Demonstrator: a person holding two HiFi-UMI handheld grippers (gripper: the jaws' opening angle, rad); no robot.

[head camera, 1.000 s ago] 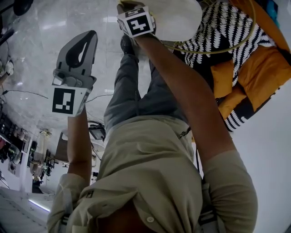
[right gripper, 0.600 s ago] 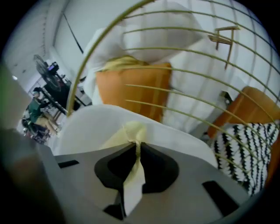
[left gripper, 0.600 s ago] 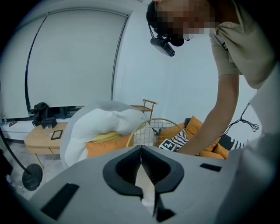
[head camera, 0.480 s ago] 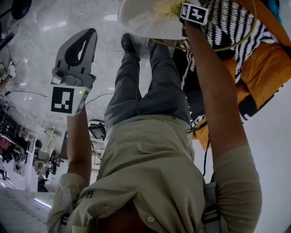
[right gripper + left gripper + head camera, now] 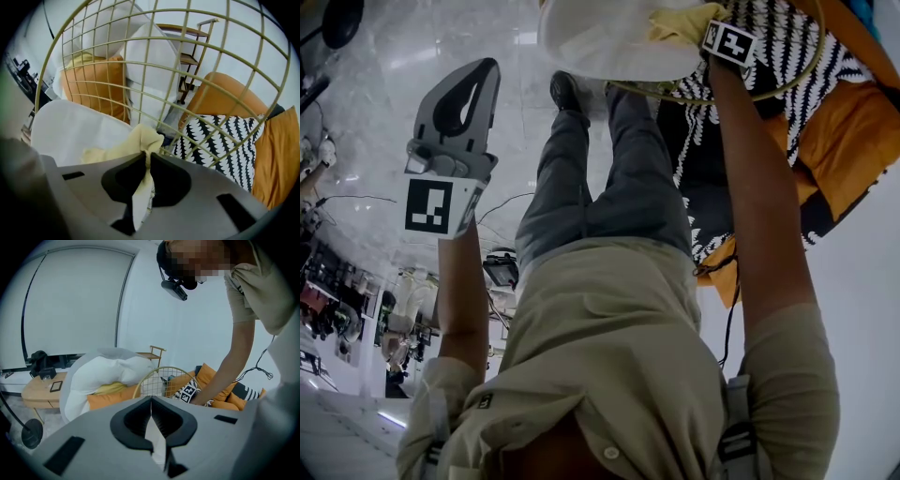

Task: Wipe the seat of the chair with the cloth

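Right gripper (image 5: 146, 158) is clamped on a fold of the yellow cloth (image 5: 140, 138), with the bunch poking out past the tips. The white seat (image 5: 70, 126) of the wire-back chair lies just ahead and to the left of those jaws. The cloth sits at the seat's right edge; can't tell if it's touching or a hair off. The gold wire backrest (image 5: 187, 75) is straight ahead of the tips, close, and a zigzag cushion (image 5: 220, 136) shows through it to the right.

Left gripper (image 5: 151, 401) has its jaws pressed together on nothing and is held well apart on the far left, over the glossy floor (image 5: 384, 56).

Judgement: wiping step, right hand nearer and doing the work. Most of the seat's bare surface runs left from the tips, so the next stroke likely goes leftward, away from the wire.
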